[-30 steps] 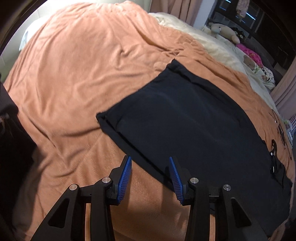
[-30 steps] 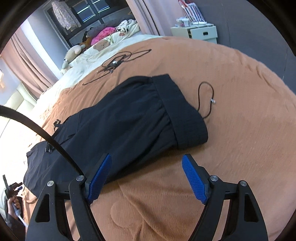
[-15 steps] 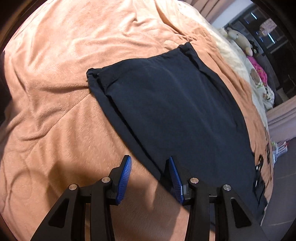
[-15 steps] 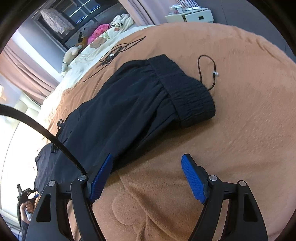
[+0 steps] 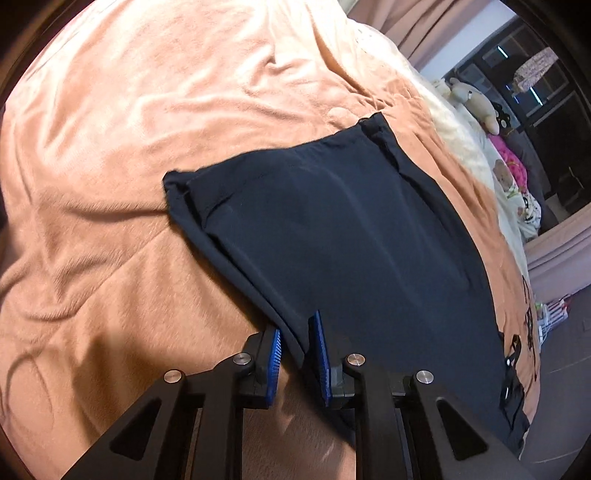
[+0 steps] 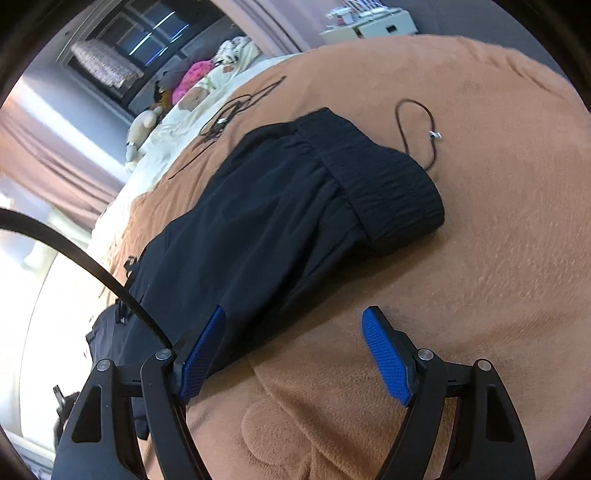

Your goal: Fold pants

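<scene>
Black pants (image 5: 351, 229) lie flat on an orange blanket (image 5: 110, 155). In the left wrist view my left gripper (image 5: 295, 343) is low at their near side edge; its jaws are closing, and a fold of that edge sits pinched between the blue pads. The right wrist view shows the same pants (image 6: 277, 229) with the ribbed waistband (image 6: 380, 184) at the far right. My right gripper (image 6: 295, 343) hangs open just above the blanket at the pants' near edge. Its left finger (image 6: 203, 347) overlaps the fabric, and only blanket lies between the fingers.
A thin dark cord loop (image 6: 417, 122) lies beside the waistband, and tangled cables (image 6: 229, 114) lie farther back. Plush toys (image 5: 476, 103) and pillows line the bed's far side. A white nightstand (image 6: 373, 26) stands beyond. A black cable (image 6: 92, 266) crosses the right view.
My left gripper has dropped onto the pants' edge and its jaws have narrowed around the fabric. The right gripper has sunk a little closer to the blanket, still wide.
</scene>
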A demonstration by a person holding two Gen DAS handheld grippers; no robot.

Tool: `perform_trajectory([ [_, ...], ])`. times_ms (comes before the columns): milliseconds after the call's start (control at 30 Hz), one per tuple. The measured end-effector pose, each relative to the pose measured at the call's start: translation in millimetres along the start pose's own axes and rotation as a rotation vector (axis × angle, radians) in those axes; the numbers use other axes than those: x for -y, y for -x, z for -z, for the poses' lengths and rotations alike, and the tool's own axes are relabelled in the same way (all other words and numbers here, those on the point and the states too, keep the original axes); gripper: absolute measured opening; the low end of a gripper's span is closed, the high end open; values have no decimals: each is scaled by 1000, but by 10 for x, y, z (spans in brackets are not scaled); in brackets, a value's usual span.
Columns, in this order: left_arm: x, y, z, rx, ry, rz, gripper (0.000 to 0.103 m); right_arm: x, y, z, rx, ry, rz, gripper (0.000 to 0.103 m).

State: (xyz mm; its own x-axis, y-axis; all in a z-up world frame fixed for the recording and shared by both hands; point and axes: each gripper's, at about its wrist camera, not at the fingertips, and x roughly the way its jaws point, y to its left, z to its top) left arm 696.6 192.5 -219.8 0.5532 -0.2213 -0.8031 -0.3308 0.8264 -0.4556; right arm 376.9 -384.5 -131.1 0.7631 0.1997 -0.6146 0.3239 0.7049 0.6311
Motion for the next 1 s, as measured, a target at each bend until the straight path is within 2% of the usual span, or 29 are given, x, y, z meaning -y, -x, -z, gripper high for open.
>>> perform_trajectory([
  [233,-23,-63,-125,27,37,12,18,94,-37,-53,44,-81,-33,77],
  [333,-25,-58,-151,40,36,-2,4,119,-85,-23,57,-115,-56,77],
  [400,2,-38,-161,50,27,-4,3,156,-135,-34,63,-130,-75,65],
  [433,28,-23,-172,58,17,-10,2,170,-176,-53,53,-137,-73,46],
  [467,47,5,-177,66,11,-12,2,204,-207,-66,41,-148,-65,16],
  [500,66,43,-187,75,9,-7,2,250,-239,-81,19,-165,-64,9],
  [667,126,321,-210,102,-4,21,2,256,-11,-95,38,-146,-79,2],
  [1000,216,1164,21,150,-38,41,2,265,380,-111,22,-92,-81,1],
])
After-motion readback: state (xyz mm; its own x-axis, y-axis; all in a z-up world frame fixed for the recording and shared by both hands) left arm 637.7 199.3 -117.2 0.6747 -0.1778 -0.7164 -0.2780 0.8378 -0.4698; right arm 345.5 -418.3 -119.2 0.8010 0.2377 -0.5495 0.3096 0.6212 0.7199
